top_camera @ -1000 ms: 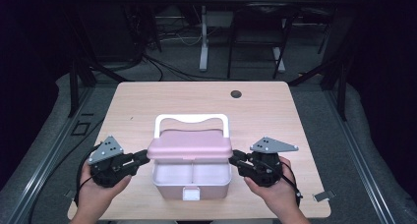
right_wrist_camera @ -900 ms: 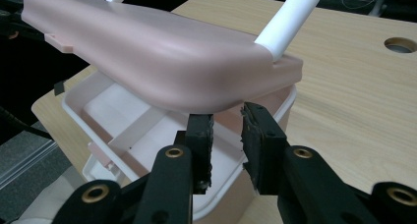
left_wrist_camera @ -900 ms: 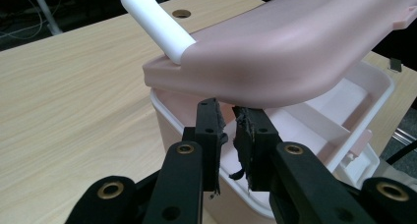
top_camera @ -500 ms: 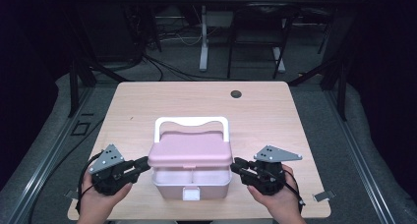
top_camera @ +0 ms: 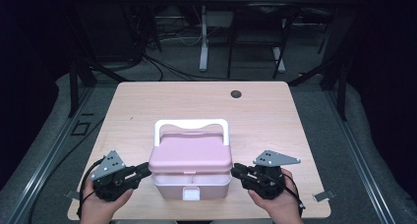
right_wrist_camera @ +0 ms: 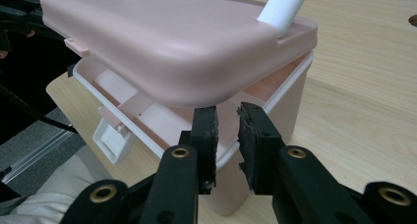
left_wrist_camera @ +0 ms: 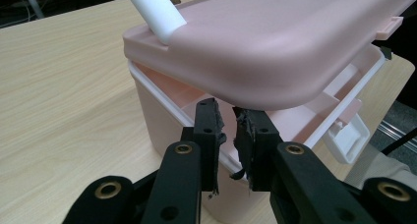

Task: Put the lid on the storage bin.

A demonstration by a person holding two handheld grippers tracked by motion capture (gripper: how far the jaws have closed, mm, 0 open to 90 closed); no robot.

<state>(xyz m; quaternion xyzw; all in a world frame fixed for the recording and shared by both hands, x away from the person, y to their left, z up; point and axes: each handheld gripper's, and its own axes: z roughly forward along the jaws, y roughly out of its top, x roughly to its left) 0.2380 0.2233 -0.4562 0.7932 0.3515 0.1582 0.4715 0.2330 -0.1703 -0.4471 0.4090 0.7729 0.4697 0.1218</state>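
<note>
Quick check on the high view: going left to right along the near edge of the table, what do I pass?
left gripper → pink box with its lid raised at the front → right gripper → small metal clip at the table's corner.

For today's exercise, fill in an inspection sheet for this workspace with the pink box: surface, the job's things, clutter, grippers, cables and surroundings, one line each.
Surface: light wooden table, with a dark round hole near its far edge.
Job's things: pink box with a pink lid raised at the front, a white handle behind it and a white latch in front.
Clutter: nothing seen.
Grippers: left gripper and right gripper each have their tips under a side edge of the lid, with a narrow gap between the jaws and nothing clamped.
Cables: a black cable loops from the left gripper; more lie on the floor beyond.
Surroundings: dark room, grey floor, a white table leg farther back.
</note>
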